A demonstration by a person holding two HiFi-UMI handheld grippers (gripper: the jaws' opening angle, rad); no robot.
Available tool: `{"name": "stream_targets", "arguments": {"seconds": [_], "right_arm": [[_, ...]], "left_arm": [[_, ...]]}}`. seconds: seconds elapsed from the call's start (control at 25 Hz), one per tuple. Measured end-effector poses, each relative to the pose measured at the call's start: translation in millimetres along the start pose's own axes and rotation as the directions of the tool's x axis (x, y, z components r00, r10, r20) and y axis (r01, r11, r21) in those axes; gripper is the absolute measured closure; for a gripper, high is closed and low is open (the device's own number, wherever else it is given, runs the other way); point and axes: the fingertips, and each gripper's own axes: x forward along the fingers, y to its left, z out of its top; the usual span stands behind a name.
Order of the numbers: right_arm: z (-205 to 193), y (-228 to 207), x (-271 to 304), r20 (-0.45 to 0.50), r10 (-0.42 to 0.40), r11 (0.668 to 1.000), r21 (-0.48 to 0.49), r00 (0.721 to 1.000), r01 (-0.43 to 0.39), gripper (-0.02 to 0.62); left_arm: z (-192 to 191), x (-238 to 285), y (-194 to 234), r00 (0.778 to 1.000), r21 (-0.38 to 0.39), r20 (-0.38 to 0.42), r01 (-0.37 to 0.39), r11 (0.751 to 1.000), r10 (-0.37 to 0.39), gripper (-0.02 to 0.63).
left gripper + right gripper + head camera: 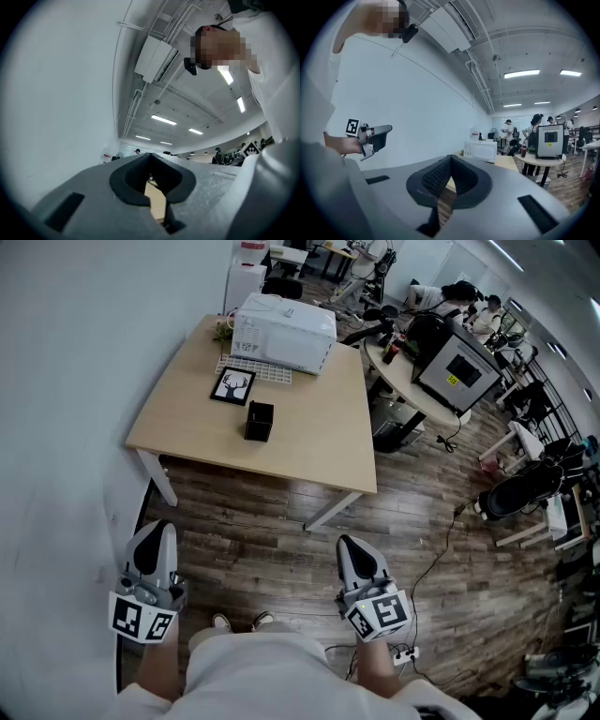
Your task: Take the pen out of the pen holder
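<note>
Stepping up to the holder (259,421) near the tabletop (314,451) front edge should come first; left tongs (156,531) and right tongs (350,546) are closed, empty.

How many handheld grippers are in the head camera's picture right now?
2. The left gripper is low at the picture's left, the right gripper low right of centre, both over the wood floor, short of the table. None looks hidden.

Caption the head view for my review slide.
Standing back from the wooden table, the person holds left gripper and right gripper shut and empty, the black pen holder untouched.
</note>
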Motion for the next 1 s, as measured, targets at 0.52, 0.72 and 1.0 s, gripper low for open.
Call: {"name": "stream_targets", "arguments": {"seconds": [0.52, 0.72, 1.0], "right_arm": [[0, -10, -1, 0.014, 0.085, 0.996, 0.02, 0.996, -0.085, 0.595], [4, -4, -6, 0.066, 0.165, 0.986, 0.024, 0.984, -0.167, 0.594], [-1, -25, -17, 0.074, 0.138, 0.99, 0.014, 0.988, -0.14, 0.594]], "left_arm": [[-1, 4, -16, 1.0, -0.004, 0.001, -0.025, 1.0, 0.025, 0.591], [-2, 12, -26, 1.0, -0.037, 0.004, -0.006, 0.999, 0.006, 0.591], [-4, 18, -31, 0.999, 0.002, -0.001, -0.032, 0.999, 0.032, 0.579]]}}
